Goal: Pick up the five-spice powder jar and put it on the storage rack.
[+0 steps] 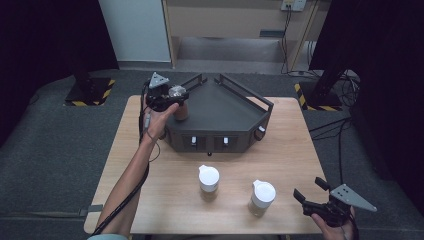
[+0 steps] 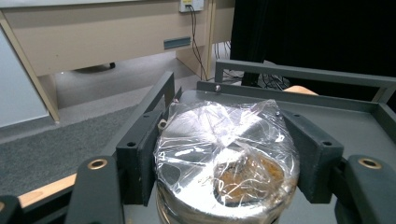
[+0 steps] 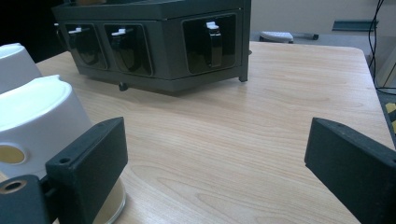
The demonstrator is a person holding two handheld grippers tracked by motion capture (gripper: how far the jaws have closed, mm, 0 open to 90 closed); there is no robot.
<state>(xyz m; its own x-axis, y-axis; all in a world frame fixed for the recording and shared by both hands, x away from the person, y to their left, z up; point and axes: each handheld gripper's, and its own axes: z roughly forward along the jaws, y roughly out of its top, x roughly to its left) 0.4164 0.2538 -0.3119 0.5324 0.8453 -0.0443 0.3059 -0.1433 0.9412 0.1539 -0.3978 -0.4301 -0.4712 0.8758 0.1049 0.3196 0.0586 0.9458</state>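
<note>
Foil-topped jar (image 2: 226, 161) sits clamped between left gripper (image 2: 226, 158) jaws.

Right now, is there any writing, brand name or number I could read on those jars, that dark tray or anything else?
None can be read.
Foil-wrapped jar, held in the left gripper: bare wrap, no label.
Two white-lidded jars: no print visible.
Dark tray: no lettering.
Floor plates: yellow-black hazard stripes, no words.
</note>
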